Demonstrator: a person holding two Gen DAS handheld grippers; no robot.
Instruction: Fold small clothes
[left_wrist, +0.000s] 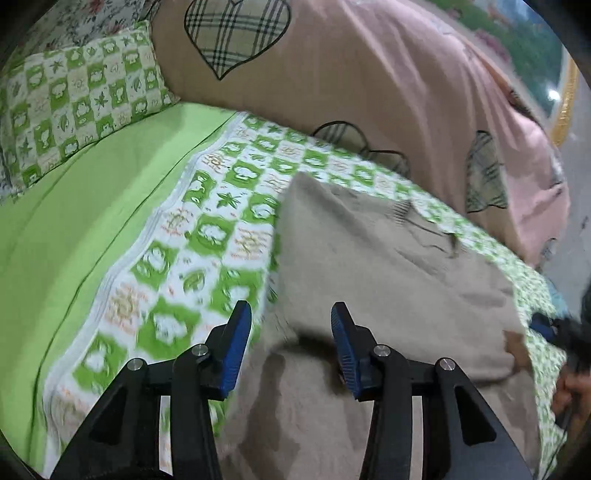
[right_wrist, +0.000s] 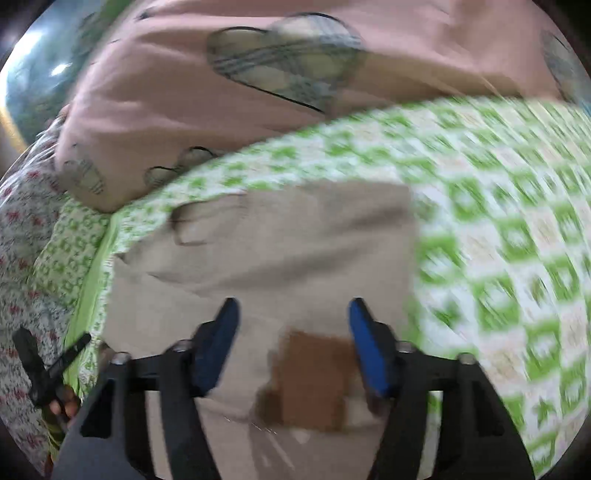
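Beige cloth (left_wrist: 388, 266), a small garment with a brown patch (right_wrist: 314, 380) near its close edge, lies flat on the green checked bedsheet (left_wrist: 207, 236), just below a pink quilt (left_wrist: 369, 74) with plaid hearts. The left gripper (left_wrist: 291, 317) hovers over the garment's left edge, jaws parted with nothing between them. The right gripper (right_wrist: 293, 314) hangs over the patch, likewise apart and empty, probably placed to pinch the near hem for a fold.

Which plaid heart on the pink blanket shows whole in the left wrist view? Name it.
The big plaid heart at the top, above the pillow; the lower hearts sit partly hidden behind the sheet's edge.
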